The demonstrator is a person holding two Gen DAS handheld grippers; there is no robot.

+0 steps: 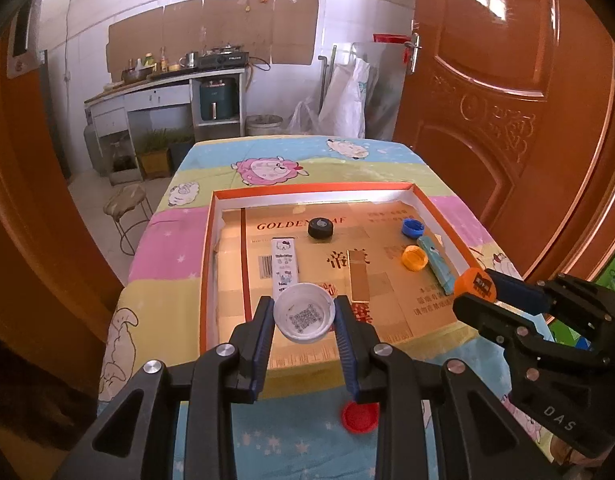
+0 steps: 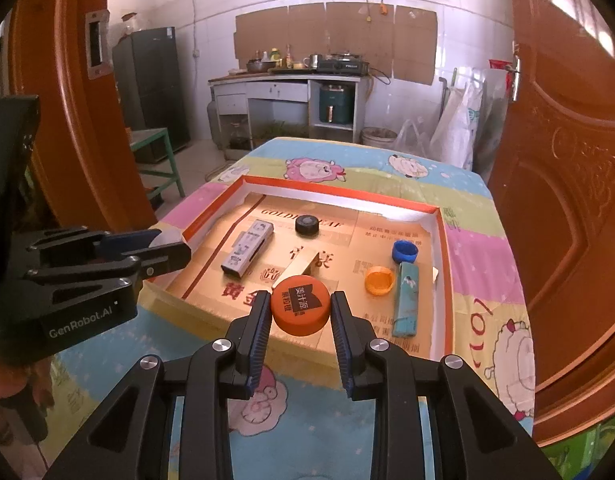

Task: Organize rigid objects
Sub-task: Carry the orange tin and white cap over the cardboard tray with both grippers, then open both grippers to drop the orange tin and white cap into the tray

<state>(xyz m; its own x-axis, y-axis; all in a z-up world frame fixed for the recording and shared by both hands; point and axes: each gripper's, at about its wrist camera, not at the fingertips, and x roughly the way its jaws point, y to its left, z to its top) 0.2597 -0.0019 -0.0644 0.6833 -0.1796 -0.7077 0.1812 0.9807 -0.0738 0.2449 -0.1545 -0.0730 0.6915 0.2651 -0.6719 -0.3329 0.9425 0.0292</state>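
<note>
- Left gripper (image 1: 304, 312) has its blue pads pinched on the sides of a white cap (image 1: 304, 312), jaws only partly open because the cap fills the gap. The cap is carried open side up, so the QR print inside faces the camera.
- Right gripper (image 2: 300, 311) is doing the same with an orange cap (image 2: 300, 311), closed top up, printed label showing. Both caps look lifted clear, hovering over the near edge of the shallow cardboard box (image 1: 209, 240).
- My read: the step in hand is carrying both caps in to set them down in the box. A red cap (image 1: 360, 416) sits outside on the cartoon tablecloth (image 1: 163, 248), so I'd guess it's next.
- To do it well: keep each cap level, clear the near wall before lowering, and pick bare floor. Inside there's already a black cap (image 1: 320, 228), a blue cap (image 1: 412, 227), a yellow-orange cap (image 1: 414, 258), a teal lighter (image 1: 437, 264), a white printed lighter (image 1: 285, 266) and a gold-ish flat strip (image 1: 357, 276).
- The right side is crowded, so the orange cap probably wants the open patch near the front middle. Lower until it touches, then release, since round caps roll if dropped.
- Orientation: caps have no real long axis, just up or down facing. The white lighter runs roughly front to back in the left view, and the teal one angles along the right wall.
</note>
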